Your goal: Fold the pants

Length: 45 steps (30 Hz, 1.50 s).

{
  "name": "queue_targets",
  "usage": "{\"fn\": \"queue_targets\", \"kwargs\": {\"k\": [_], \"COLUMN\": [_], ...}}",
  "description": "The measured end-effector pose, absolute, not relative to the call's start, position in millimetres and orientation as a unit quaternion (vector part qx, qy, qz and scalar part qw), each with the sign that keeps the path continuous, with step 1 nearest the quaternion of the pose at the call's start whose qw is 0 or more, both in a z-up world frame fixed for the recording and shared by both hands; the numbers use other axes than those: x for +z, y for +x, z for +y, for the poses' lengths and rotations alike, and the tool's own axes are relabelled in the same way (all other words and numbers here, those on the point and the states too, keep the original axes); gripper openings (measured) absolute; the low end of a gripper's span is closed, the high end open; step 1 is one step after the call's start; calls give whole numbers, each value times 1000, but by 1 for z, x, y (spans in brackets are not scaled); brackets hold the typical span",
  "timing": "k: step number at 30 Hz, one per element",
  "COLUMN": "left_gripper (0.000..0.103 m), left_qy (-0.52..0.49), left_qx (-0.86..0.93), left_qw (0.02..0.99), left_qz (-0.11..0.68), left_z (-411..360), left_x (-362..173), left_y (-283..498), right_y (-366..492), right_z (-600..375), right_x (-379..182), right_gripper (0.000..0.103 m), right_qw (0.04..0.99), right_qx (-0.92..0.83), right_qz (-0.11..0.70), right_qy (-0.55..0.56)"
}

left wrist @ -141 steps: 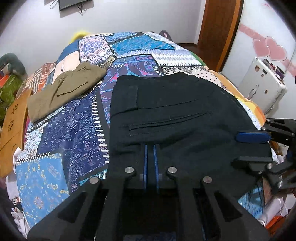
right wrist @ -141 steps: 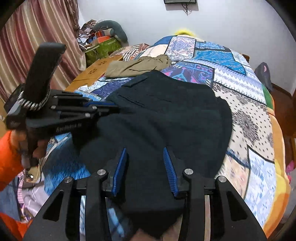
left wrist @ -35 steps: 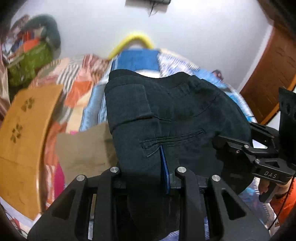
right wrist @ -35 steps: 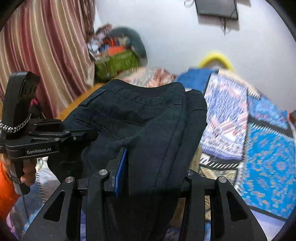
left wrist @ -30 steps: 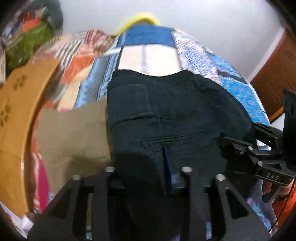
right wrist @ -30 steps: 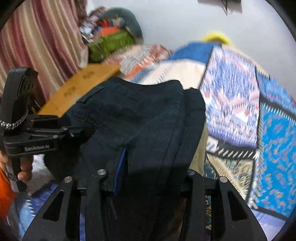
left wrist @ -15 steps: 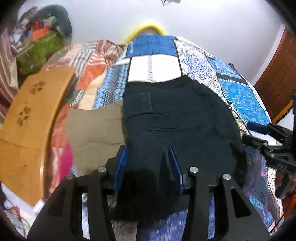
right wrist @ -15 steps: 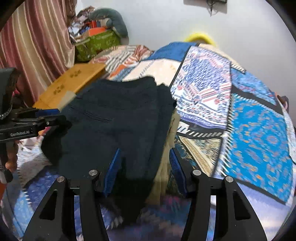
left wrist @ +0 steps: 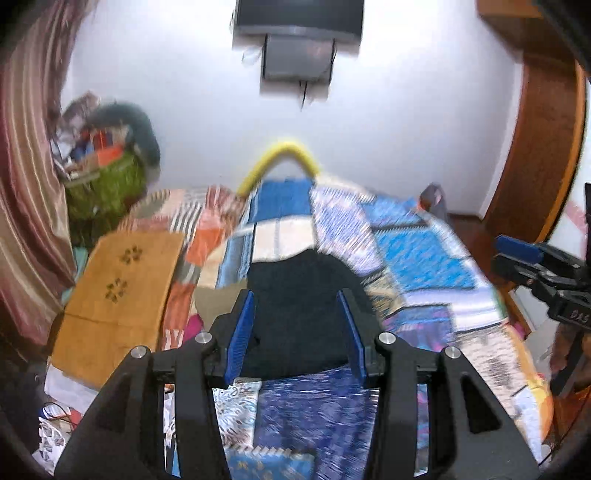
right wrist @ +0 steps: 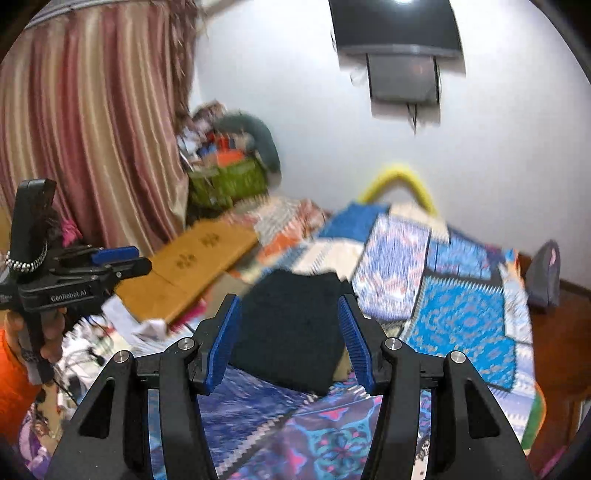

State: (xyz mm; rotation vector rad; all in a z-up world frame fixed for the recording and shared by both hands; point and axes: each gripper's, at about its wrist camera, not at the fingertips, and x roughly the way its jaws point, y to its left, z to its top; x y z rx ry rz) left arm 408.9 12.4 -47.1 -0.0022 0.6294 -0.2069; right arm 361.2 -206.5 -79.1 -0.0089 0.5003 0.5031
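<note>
The folded black pants (left wrist: pixel 299 291) (right wrist: pixel 291 321) lie on the patchwork bedspread (left wrist: pixel 417 258), partly on top of folded khaki pants (left wrist: pixel 208 306) whose edge shows beside them. My left gripper (left wrist: pixel 297 332) hangs open above and behind the black pants, nothing between its blue pads. My right gripper (right wrist: pixel 290 343) is also open and empty, raised off the cloth. Each gripper shows in the other's view: the right gripper (left wrist: pixel 498 254) at the right edge, the left gripper (right wrist: pixel 142 260) at the left, held by a hand with an orange sleeve.
A wooden board (left wrist: pixel 118 288) lies left of the bed, with a green basket (left wrist: pixel 107 184) of clutter and a striped curtain (right wrist: pixel 92 129) behind it. A screen (left wrist: pixel 299 22) hangs on the far wall. A brown door frame (left wrist: pixel 535 147) stands at the right.
Both grippers let go of the black pants, which now lie on the khaki pair. Both have risen and drawn back with their jaws open.
</note>
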Motion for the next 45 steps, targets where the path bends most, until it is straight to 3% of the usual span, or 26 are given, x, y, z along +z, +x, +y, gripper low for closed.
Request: {"fn": "queue_targets", "kwargs": {"k": [6, 12, 19, 20, 22, 23, 29, 31, 45], "left_gripper": [45, 50, 77, 86, 96, 99, 102, 102, 102], "left_qy": [7, 22, 17, 16, 13, 14, 29, 27, 14], "left_qx": [-103, -84, -73, -72, -71, -70, -72, -77, -76], "left_qw": [969, 984, 991, 991, 992, 992, 992, 992, 991], "left_qz": [224, 155, 114, 111, 105, 101, 94, 97, 106], "left_z": [3, -7, -12, -12, -14, -15, -24, -25, -26], "left_x": [13, 31, 24, 22, 19, 18, 12, 9, -2], "left_y": [309, 226, 170, 166, 159, 156, 142, 143, 150], "right_y": [280, 206, 161, 159, 150, 149, 148, 152, 140], "right_z": [-207, -207, -205, -204, -203, -201, -197, -196, -207], "right_x": [-37, -23, -31, -33, -34, -37, -41, -42, -56], "right_gripper": [50, 50, 53, 55, 72, 76, 92, 102, 103], "right_qw": [949, 957, 964, 966, 968, 969, 974, 976, 979], "right_qx": [271, 274, 261, 253, 246, 242, 218, 212, 192], "right_qz": [163, 94, 56, 54, 50, 48, 48, 51, 61], "right_qy": [14, 11, 18, 15, 17, 20, 29, 31, 35]}}
